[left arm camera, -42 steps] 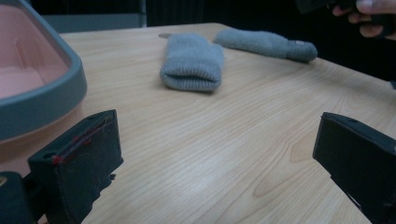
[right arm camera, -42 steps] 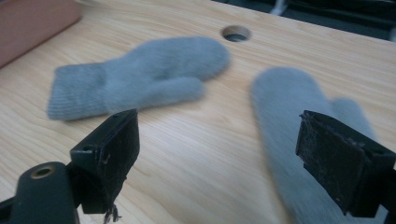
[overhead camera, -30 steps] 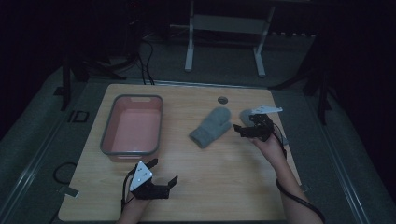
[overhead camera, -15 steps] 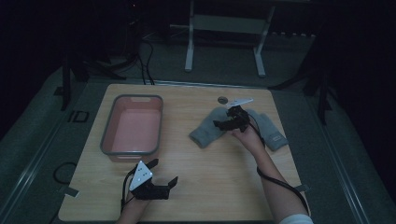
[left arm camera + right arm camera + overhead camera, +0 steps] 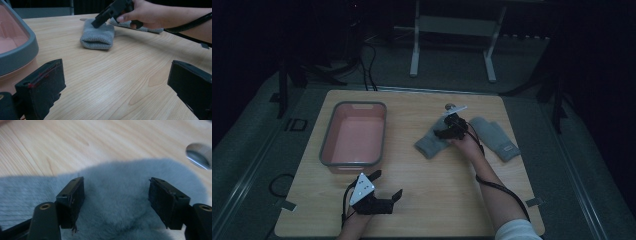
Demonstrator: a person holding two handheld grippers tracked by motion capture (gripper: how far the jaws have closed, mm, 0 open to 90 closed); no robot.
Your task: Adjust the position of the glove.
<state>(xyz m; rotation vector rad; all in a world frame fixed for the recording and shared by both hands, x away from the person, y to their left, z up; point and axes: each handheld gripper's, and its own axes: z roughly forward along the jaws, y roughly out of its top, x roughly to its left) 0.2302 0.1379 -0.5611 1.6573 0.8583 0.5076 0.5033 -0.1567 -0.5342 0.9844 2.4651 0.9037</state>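
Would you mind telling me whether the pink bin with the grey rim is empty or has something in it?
Empty. In the high view the pink bin shows only its bare floor, while both grey mittens lie outside it on the table.

I see a pink tub [image 5: 353, 139] with a grey rim lying at nine o'clock on the wooden table [image 5: 422, 200]. At two o'clock a second grey mitten [image 5: 495, 138] lies flat. A small round metal disc [image 5: 449, 106] sits at twelve o'clock near the far edge. Beyond the table I make out a pale metal stand [image 5: 452, 30] and dark cables [image 5: 367, 60] on the floor.
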